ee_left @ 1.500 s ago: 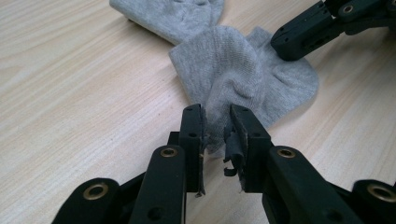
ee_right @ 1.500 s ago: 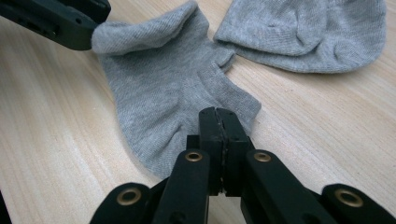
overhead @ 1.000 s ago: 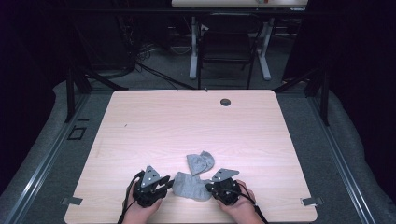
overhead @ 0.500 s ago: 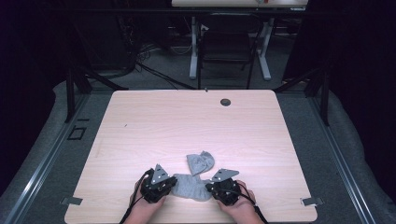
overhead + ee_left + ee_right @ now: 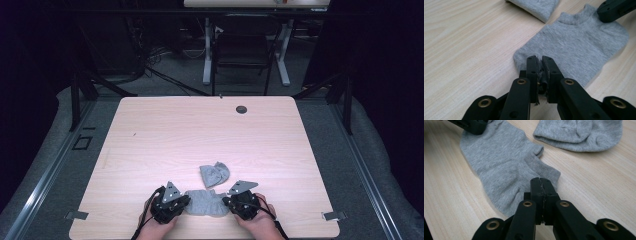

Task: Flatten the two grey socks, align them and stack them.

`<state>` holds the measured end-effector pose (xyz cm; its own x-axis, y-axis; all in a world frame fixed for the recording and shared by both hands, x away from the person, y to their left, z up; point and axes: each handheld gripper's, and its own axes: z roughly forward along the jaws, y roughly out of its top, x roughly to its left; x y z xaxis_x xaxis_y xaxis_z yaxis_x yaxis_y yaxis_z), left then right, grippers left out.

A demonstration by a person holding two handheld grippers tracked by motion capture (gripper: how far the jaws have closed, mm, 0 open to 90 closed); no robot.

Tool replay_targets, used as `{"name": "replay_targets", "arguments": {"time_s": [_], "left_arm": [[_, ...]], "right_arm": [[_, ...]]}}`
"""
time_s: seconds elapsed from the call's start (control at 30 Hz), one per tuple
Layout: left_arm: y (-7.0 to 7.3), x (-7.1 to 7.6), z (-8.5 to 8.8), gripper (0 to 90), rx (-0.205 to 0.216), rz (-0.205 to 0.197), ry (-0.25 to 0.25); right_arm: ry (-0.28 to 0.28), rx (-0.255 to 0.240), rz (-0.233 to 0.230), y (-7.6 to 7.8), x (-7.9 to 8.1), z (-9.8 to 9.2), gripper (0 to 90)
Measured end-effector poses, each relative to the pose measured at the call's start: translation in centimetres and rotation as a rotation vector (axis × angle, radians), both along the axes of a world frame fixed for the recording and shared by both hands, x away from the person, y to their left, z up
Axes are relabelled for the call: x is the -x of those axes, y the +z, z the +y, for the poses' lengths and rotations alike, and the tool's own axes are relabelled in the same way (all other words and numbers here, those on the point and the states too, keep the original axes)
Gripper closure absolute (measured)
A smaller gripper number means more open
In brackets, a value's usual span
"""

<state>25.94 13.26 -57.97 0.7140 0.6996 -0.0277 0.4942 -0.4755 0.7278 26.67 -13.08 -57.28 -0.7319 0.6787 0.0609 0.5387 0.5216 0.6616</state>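
Near the front edge of the pale wooden bench (image 5: 150,145), low in the high view, left tongs (image 5: 172,204) held in a hand at the left end of a flat grey sock (image 5: 204,202). Jaws just been closing, now drawn nearly together on the sock's rounded toe edge, a pinch of grey fabric caught between the pads as seen in the left gripper view, left tongs (image 5: 539,62) over the sock (image 5: 579,42). Sock spread flat across the bench between the two hands, toe to the left, cuff to the right.

Just beyond the flat sock, toward the middle of the bench, a second grey sock (image 5: 214,173) lying folded or bunched, close to the first; touching or not, cannot tell.

At the right end, right tongs (image 5: 240,202) held in the other hand, jaws pressed tight together on the cuff edge of the flat sock; in the right gripper view, right tongs (image 5: 541,182) clamped at the ribbed opening, sock (image 5: 499,162) stretching away toward the other tongs, bunched sock (image 5: 579,132) beyond.
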Motion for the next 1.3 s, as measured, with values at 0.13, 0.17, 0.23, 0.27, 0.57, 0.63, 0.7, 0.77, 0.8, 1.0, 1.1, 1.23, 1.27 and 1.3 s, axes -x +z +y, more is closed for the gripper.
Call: {"name": "replay_targets", "arguments": {"time_s": [0.13, 0.17, 0.23, 0.27, 0.57, 0.63, 0.7, 0.77, 0.8, 1.0, 1.1, 1.23, 1.27, 1.3], "left_arm": [[0.1, 0.3, -0.1, 83.8, 0.0, 0.013, -0.004], [0.1, 0.4, -0.2, 83.7, -0.003, 0.009, -0.003], [0.3, 0.4, -0.2, 83.0, -0.003, 0.008, -0.006], [0.4, 0.4, -0.2, 82.4, 0.001, 0.003, -0.002], [1.1, -0.2, 0.1, 80.0, 0.023, -0.013, 0.015], [1.3, -0.3, 0.1, 79.9, 0.033, -0.022, 0.023], [1.6, -0.5, 0.2, 79.9, 0.03, -0.029, 0.017], [1.6, -0.7, 0.1, 79.8, 0.035, -0.03, 0.024], [1.7, -0.8, 0.1, 79.8, 0.038, -0.029, 0.021], [1.7, -1.2, -0.1, 79.7, 0.04, -0.03, 0.026], [1.6, -1.5, -0.1, 79.7, 0.038, -0.027, 0.022], [1.6, -1.7, -0.1, 79.1, 0.034, -0.029, 0.029], [1.6, -1.7, -0.1, 79.1, 0.03, -0.03, 0.027], [1.6, -1.8, -0.2, 78.9, 0.027, -0.035, 0.027]], "right_arm": [[0.009, 0.005, 0.01, 0.1, 0.1, -0.1, 89.8], [0.012, 0.008, 0.014, 0.1, 0.1, -0.1, 89.8], [0.007, -0.002, 0.025, 0.1, 0.1, -0.2, 89.1], [0.005, -0.016, 0.035, 0.2, 0.0, -0.3, 88.3], [-0.065, -0.096, -0.003, 2.0, -2.1, -1.5, 88.0], [-0.078, -0.106, -0.005, 1.9, -2.8, -1.5, 88.0], [-0.085, -0.1, -0.007, 2.0, -3.4, -1.4, 88.0], [-0.085, -0.094, -0.015, 2.1, -3.8, -1.3, 88.0], [-0.085, -0.09, -0.029, 2.1, -4.2, -1.2, 87.9], [-0.121, -0.099, -0.033, 2.1, -7.0, -0.2, 88.0], [-0.136, -0.086, -0.034, 1.6, -8.0, 0.1, 88.2], [-0.144, -0.06, -0.018, 0.8, -8.7, 0.2, 87.4], [-0.148, -0.059, -0.017, 0.7, -8.7, 0.3, 86.9], [-0.152, -0.052, -0.017, 0.5, -8.8, 0.3, 86.7]]}}
